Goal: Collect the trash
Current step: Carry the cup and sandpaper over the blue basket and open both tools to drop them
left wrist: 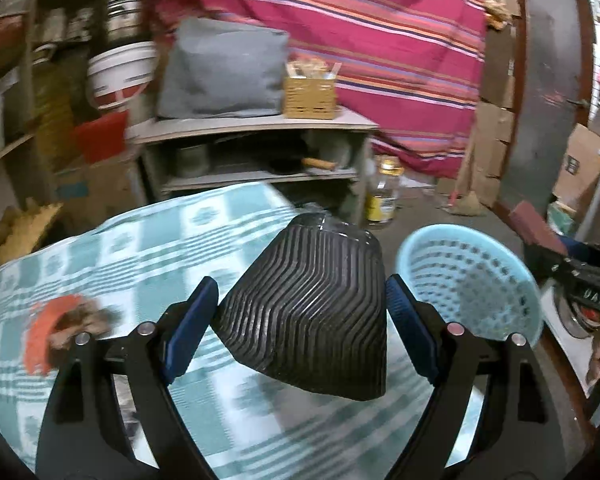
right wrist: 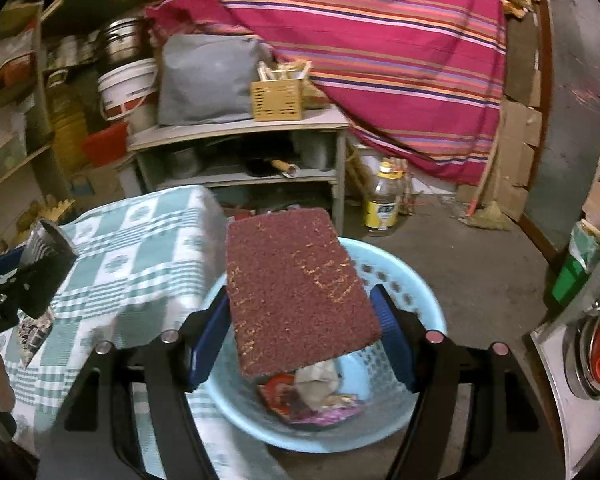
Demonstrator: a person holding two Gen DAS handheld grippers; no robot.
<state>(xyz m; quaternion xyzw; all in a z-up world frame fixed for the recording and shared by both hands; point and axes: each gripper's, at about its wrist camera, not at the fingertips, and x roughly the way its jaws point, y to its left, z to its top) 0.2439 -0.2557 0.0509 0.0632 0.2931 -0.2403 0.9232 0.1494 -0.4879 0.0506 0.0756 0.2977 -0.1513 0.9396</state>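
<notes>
My left gripper is shut on a black ribbed rubber piece, held above the table with the green checked cloth. An orange wrapper with brown scraps lies on the cloth at the left. My right gripper is shut on a dark red scouring pad and holds it over the light blue perforated basket, which holds crumpled wrappers. The basket also shows in the left wrist view, to the right of the table.
A grey shelf unit with a grey cushion and a wooden box stands behind the table. A glass jar stands on the floor. A striped red cloth hangs behind. A broom leans at the right.
</notes>
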